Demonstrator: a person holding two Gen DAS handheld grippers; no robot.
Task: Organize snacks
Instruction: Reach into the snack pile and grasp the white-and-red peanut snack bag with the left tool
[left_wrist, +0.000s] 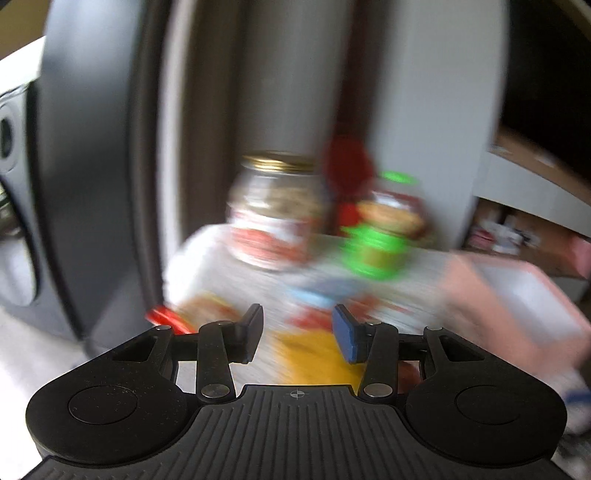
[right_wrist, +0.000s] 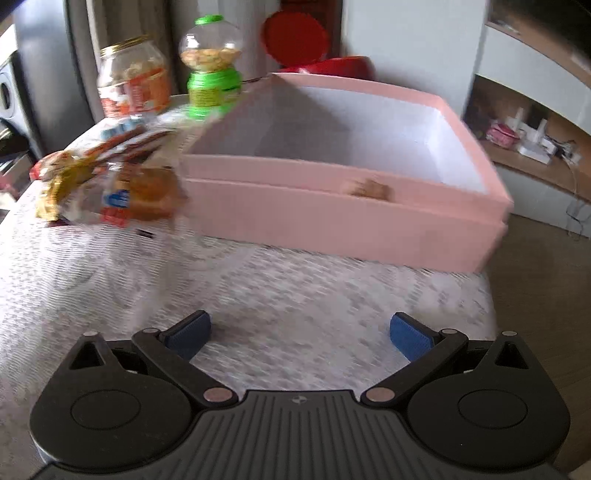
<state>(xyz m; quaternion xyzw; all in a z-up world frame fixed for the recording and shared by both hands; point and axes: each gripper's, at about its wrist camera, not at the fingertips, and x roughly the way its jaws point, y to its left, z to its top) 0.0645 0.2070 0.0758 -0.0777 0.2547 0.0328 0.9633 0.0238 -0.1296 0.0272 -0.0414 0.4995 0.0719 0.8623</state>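
A pile of snack packets (right_wrist: 110, 177) lies on the lace tablecloth (right_wrist: 258, 295), left of a large pink box (right_wrist: 347, 218). A brown snack (right_wrist: 367, 189) shows at the box's near rim. Behind the packets stand a gold-lidded jar (right_wrist: 133, 85) and a green candy dispenser (right_wrist: 212, 70). My right gripper (right_wrist: 299, 334) is wide open over bare cloth in front of the box. The left wrist view is blurred. There my left gripper (left_wrist: 301, 330) stands part open above a yellow packet (left_wrist: 314, 354), pads pressing nothing, and faces the jar (left_wrist: 275, 218) and dispenser (left_wrist: 384, 229).
A red lid (right_wrist: 295, 37) and a red bowl (right_wrist: 332, 66) sit behind the box. A dark rounded appliance (left_wrist: 92, 184) stands left of the table. Shelves with small items (right_wrist: 535, 147) are at the right, past the table's edge (right_wrist: 491, 295).
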